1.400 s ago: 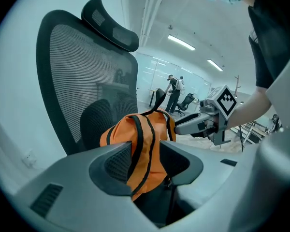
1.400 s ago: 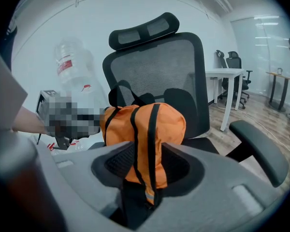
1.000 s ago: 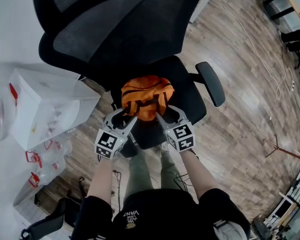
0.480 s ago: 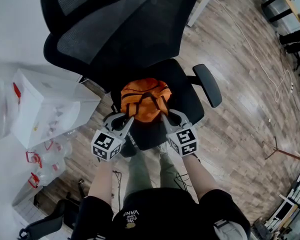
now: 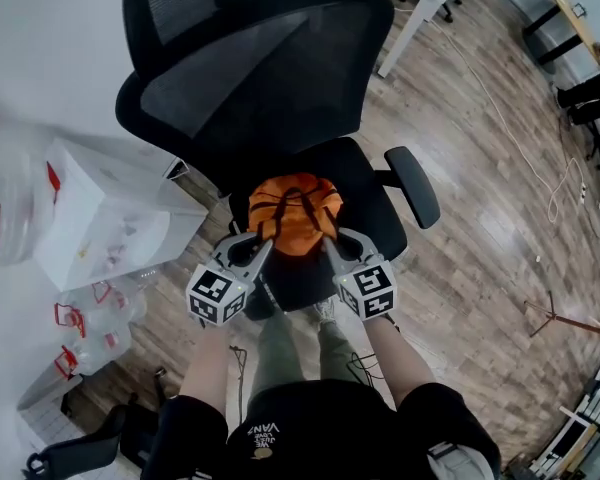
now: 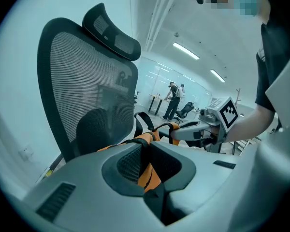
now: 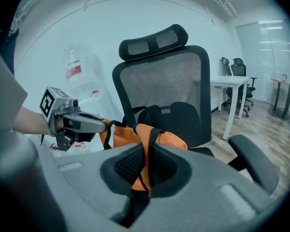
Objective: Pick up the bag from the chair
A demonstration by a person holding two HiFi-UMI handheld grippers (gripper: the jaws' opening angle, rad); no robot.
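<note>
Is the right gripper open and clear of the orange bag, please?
No, the right gripper has just been closing its jaws, and they pinch a fold of the orange bag between them.

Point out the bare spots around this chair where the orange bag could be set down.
Roomiest is the wooden floor on the person's right of the office chair, between its armrest and the white desk leg. The seat between the orange bag and that armrest is also bare. The other side is crowded by a white box and water jugs.
</note>
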